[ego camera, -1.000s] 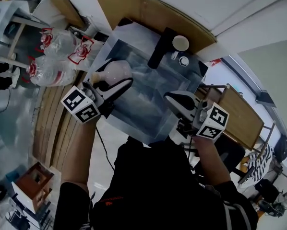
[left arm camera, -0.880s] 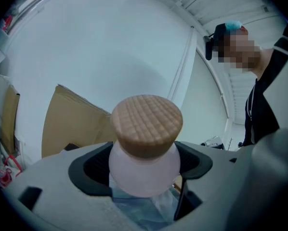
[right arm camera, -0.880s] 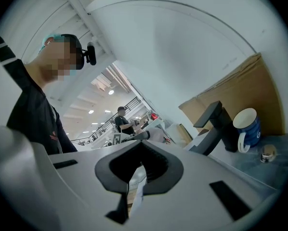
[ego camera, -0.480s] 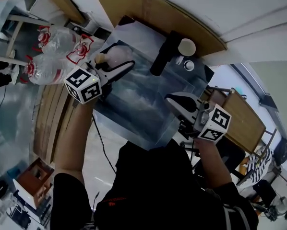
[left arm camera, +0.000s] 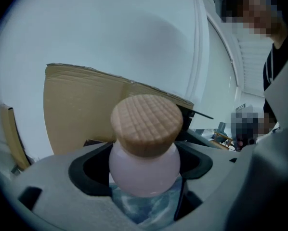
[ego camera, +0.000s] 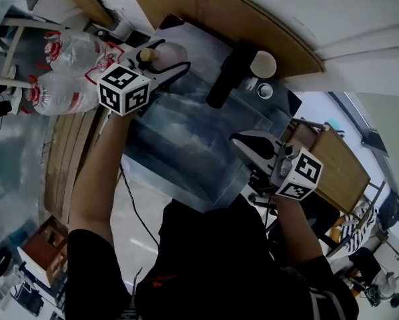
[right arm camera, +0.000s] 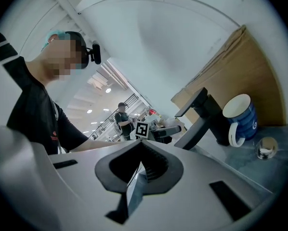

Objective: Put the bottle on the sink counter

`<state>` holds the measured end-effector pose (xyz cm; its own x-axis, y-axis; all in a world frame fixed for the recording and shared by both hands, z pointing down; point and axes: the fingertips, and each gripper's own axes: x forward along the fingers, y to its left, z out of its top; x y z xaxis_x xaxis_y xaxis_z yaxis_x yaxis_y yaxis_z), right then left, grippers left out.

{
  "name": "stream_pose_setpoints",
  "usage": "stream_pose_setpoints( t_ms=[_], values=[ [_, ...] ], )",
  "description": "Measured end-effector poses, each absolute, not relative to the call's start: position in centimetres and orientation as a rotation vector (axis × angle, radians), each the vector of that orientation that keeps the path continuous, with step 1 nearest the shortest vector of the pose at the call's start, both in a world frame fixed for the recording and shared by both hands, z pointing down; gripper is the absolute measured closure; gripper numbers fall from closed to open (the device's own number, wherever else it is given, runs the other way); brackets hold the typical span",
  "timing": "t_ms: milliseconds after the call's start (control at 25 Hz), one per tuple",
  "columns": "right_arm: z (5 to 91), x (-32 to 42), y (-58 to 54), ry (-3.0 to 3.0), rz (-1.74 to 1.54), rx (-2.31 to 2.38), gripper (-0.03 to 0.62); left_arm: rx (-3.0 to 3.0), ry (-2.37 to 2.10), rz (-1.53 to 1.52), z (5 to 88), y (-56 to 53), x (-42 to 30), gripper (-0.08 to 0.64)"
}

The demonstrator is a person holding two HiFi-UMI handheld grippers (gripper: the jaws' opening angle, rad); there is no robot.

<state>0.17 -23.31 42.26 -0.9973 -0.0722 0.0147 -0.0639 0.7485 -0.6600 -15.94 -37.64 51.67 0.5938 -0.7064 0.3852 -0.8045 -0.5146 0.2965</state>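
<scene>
Your left tongs [left arm camera: 143, 196] are clamped on the pale pink, round-bodied bottle [left arm camera: 145, 165] with its ribbed wooden cap [left arm camera: 146, 124], aloft over the grey marbled sink worktop [ego camera: 186, 145], near its far left corner. It looks smooth and likely slippery (perhaps breakable glass), so grip it just below the cap. Your right tongs [right arm camera: 140, 173] are closed and empty.

Faucet [ego camera: 224, 79] and mug [ego camera: 263, 64] stand just behind the open sink [ego camera: 179, 149].

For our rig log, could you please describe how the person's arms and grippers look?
The left gripper and right gripper have light grey bodies with black jaw linings; each carries a white cube with black square markers. The person wears a black short-sleeved top.
</scene>
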Motion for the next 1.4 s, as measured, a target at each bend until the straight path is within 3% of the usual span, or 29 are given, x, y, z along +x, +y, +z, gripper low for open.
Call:
stream_pose_setpoints(
  t_ms=[1400],
  values=[
    [46.7,1.9,-23.4,2.935,-1.213,-0.153,0.591,2.277,-1.184,0.957,60.4,-42.6,-14.1,0.166]
  ],
)
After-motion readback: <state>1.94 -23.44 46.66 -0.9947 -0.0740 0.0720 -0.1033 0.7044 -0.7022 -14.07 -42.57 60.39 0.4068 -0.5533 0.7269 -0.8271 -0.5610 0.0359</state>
